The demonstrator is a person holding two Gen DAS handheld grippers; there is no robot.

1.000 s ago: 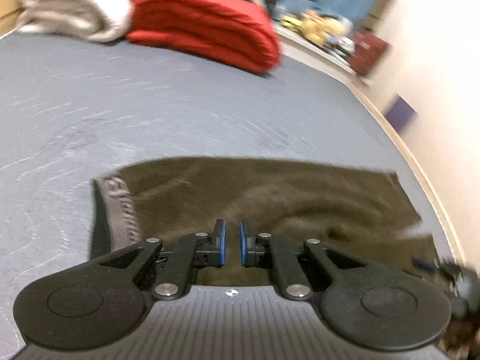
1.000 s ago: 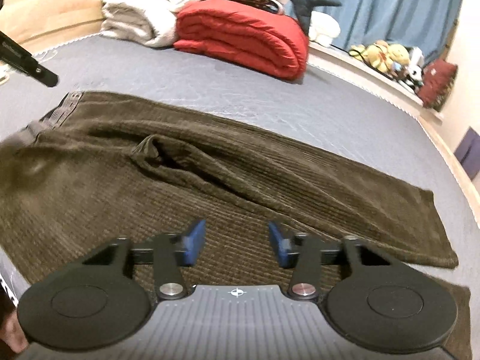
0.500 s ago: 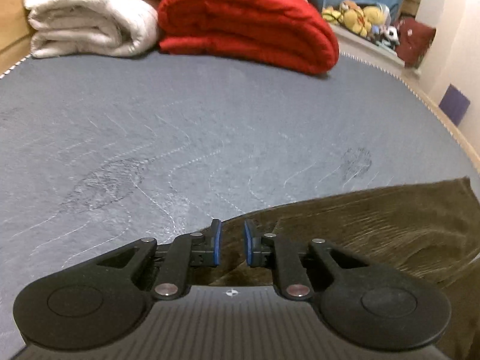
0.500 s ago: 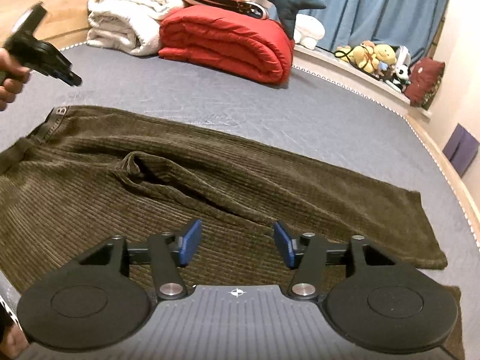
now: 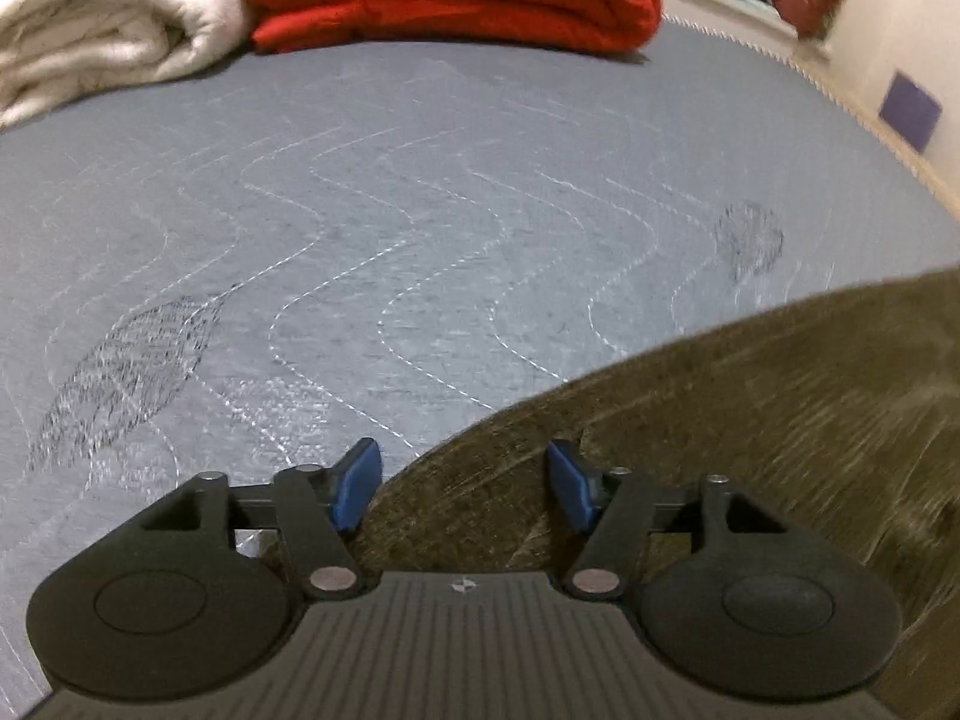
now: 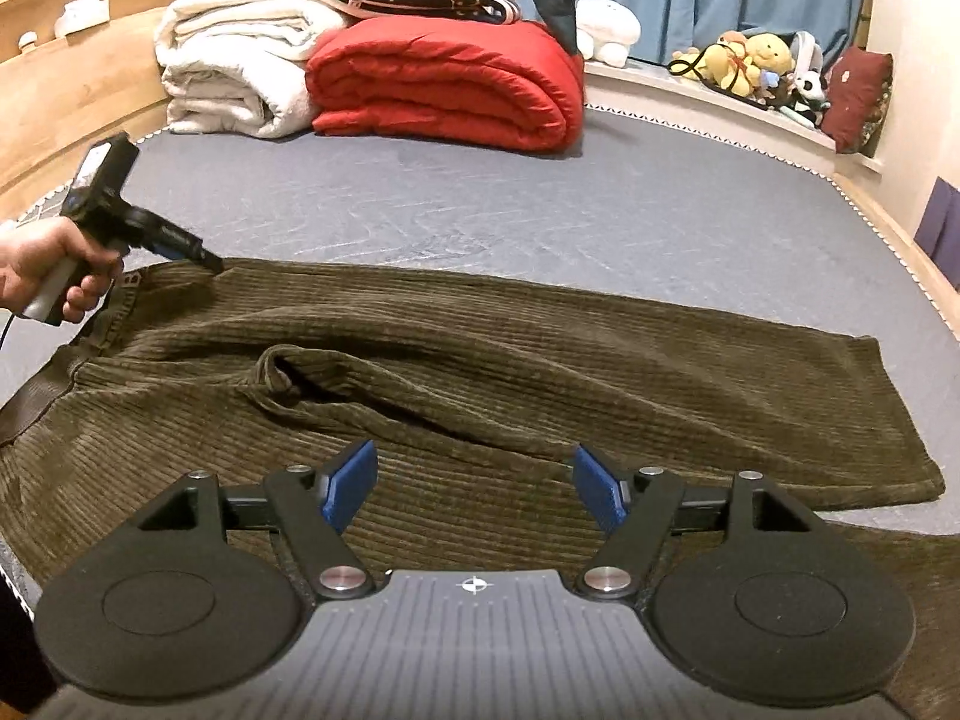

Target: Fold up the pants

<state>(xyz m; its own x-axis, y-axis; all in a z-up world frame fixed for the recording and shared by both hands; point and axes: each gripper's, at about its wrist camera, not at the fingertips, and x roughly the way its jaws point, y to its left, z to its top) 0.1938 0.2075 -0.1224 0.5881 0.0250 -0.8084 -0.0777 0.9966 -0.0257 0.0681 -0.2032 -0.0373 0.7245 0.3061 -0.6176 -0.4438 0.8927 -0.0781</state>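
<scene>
Bed [image 6: 540, 210]: grey quilted mattress, carries everything.
Pants [image 6: 480, 360]: brown corduroy, flat across bed, waistband at left, one leg lying over the other.
Red duvet [image 6: 444, 90]: folded at far end, white blanket [image 6: 234, 72] just beside it.
Left tongs [image 5: 459, 483]: over pants' far waist edge, blue pads just been opening, apart, not pressing cloth.
Right tongs [image 6: 474, 486]: above near leg, just been opening, wide, nothing clamped.
</scene>
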